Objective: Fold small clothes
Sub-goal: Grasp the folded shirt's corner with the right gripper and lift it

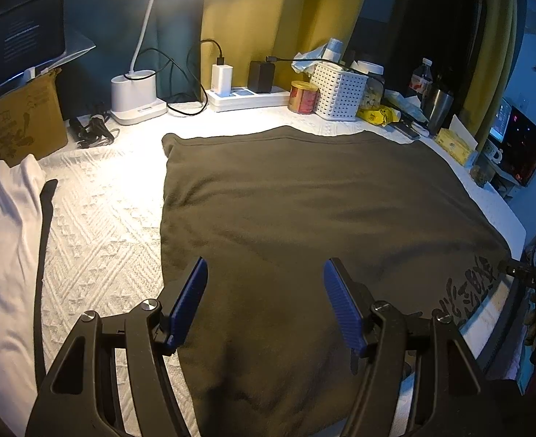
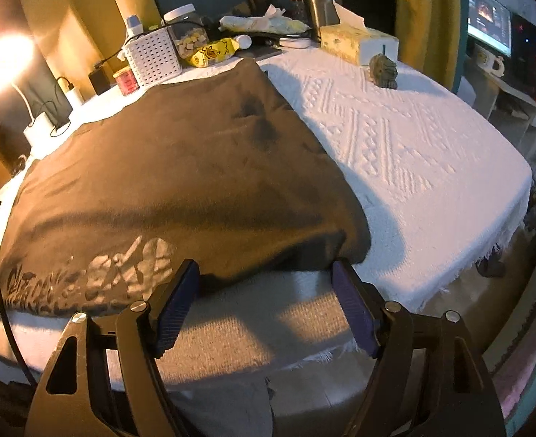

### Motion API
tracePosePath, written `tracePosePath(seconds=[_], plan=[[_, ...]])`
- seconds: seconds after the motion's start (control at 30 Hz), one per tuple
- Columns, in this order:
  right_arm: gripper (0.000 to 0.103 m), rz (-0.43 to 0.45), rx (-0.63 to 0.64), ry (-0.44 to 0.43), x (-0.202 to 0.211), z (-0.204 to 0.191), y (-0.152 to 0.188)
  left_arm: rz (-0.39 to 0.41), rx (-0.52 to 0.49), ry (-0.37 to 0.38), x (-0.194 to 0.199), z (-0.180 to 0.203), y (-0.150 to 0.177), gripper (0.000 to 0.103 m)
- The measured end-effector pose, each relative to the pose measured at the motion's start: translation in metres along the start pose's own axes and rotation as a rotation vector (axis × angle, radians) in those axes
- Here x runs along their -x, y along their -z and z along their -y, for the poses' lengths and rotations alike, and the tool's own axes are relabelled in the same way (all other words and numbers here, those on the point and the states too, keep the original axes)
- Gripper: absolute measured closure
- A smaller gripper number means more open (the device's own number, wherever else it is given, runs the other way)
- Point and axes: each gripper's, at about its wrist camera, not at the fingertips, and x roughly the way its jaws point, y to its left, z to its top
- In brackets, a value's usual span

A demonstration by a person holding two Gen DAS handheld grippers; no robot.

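Note:
A dark olive garment lies spread flat on the white textured tablecloth, pale print near its right edge. My left gripper hovers open over its near part, nothing between the blue pads. In the right wrist view the same garment shows its printed near edge, which reaches the table's front edge. My right gripper stands open just in front of the garment's near right corner, its pads apart and empty. A white garment lies at the left.
Along the back stand a lamp base, a power strip, a red tin, a white basket, a tissue box and a small figurine. A cardboard box sits back left. The tablecloth's fringe hangs at the right.

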Motion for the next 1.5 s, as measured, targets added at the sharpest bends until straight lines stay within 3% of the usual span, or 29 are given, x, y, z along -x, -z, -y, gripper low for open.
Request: tracePosePath(seconds=[0.37,0.7,0.8,0.9,1.03,1.27,1.4,1.47,1.5], plan=[[0.024,0.041,-0.069,-0.057,-0.019,-0.003,-0.026,-0.023,-0.002,-0.021,-0.011,0.000,-0.012,0.037],[0.027,0.062,-0.012,-0.146,-0.045,-0.025,-0.052,-0.041,0.010,-0.050,-0.026,-0.006,-0.026,0.037],[0.042,0.066,0.006,-0.143,-0.052,-0.030,-0.060,-0.050,0.011,-0.055,-0.032,-0.007,-0.030,0.037],[0.069,0.063,0.005,-0.148,-0.060,-0.029,-0.071,-0.060,0.011,-0.057,-0.039,-0.008,-0.035,0.037],[0.076,0.046,0.013,-0.186,-0.069,-0.030,-0.081,-0.072,0.010,-0.059,-0.047,-0.009,-0.040,0.037],[0.077,0.034,0.029,-0.216,-0.078,-0.041,-0.096,-0.088,0.012,-0.052,-0.061,-0.015,-0.048,0.037],[0.076,-0.007,-0.046,-0.232,-0.084,-0.035,-0.100,-0.086,0.013,-0.056,-0.062,-0.021,-0.053,0.037],[0.070,-0.024,-0.098,-0.241,-0.083,-0.030,-0.100,-0.081,0.022,-0.054,-0.061,-0.026,-0.054,0.037],[0.059,-0.025,-0.105,-0.220,-0.081,-0.030,-0.100,-0.082,0.027,-0.054,-0.062,-0.028,-0.055,0.037]])
